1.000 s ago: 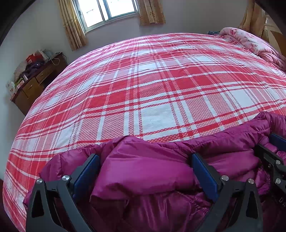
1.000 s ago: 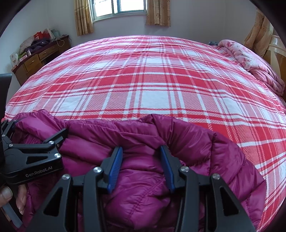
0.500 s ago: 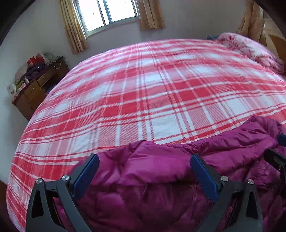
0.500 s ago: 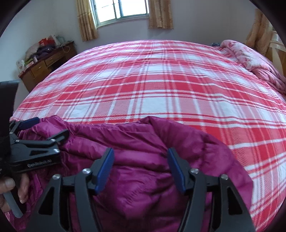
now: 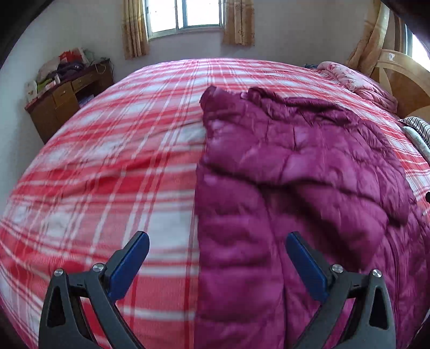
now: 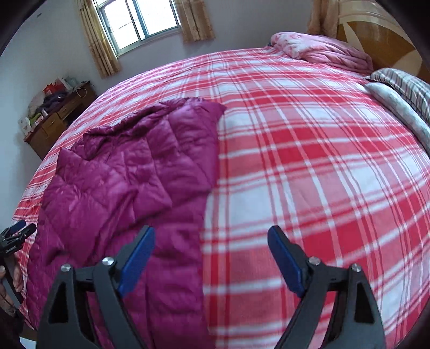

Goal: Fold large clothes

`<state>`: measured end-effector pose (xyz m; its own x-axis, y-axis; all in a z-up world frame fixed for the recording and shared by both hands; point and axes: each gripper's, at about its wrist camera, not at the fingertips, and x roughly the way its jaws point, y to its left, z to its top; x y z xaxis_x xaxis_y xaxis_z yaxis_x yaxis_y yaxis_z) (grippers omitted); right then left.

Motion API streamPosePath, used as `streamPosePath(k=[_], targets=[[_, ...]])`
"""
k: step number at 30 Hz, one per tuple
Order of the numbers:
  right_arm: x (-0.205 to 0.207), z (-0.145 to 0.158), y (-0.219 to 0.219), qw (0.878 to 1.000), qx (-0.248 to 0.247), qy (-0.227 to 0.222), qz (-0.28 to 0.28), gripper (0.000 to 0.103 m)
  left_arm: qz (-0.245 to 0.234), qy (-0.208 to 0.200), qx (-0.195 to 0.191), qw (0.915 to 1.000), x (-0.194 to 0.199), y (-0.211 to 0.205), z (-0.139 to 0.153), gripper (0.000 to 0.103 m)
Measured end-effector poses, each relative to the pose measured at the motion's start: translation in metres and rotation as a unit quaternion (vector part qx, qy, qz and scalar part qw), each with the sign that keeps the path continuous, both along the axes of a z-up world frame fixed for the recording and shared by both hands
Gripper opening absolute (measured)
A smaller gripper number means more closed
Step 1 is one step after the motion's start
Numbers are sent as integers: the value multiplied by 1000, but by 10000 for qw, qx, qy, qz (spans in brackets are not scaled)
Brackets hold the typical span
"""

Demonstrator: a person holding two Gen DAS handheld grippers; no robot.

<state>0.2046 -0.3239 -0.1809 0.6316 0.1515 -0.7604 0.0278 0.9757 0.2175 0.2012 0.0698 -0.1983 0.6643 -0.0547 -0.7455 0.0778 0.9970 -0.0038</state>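
Note:
A magenta quilted down jacket (image 5: 295, 188) lies spread on the red plaid bed (image 5: 121, 161), folded over itself lengthwise. It also shows in the right wrist view (image 6: 129, 182), on the left half of the bed (image 6: 309, 161). My left gripper (image 5: 217, 257) is open and empty, raised above the jacket's left edge. My right gripper (image 6: 211, 249) is open and empty, raised above the jacket's right edge. The left gripper's tip (image 6: 16, 233) shows at the far left of the right wrist view.
A wooden dresser (image 5: 64, 107) with clutter stands by the far left wall. A pink quilt (image 6: 322, 51) and a striped pillow (image 6: 403, 94) lie at the headboard end on the right. A curtained window (image 5: 185, 13) is in the far wall.
Both grippers have opened wide, let go of the jacket and lifted away from it. The jacket now lies flat on the bed, stretching away from me.

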Motion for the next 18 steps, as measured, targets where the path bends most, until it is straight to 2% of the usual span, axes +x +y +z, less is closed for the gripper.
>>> streamPosePath(k=[5,9,11,13,16,18], targets=[[-66,-24,-2,9996,-61,278,5,88,-50,248,-158,9996,-60,10,-27,102],[-108,-36,-4,9997,-40,206,-156,88,-65,195,-163,9997,-88,18,-30,102],[-124,-39,-2,9995,34,221,-204,88,-70,211,-264,9994,-101,22,-31,102],[-136,-39,5,9996,35,249,-133,88,-168,191,-175,9995,-113,20,-33,102],[-147,-46,11,9986,333,399,-62,88,-327,176,-180,9991,-131,17,-36,102],[-151,-45,16,9991,198,379,-42,82,-418,147,-147,9989,-141,14,-38,102]])
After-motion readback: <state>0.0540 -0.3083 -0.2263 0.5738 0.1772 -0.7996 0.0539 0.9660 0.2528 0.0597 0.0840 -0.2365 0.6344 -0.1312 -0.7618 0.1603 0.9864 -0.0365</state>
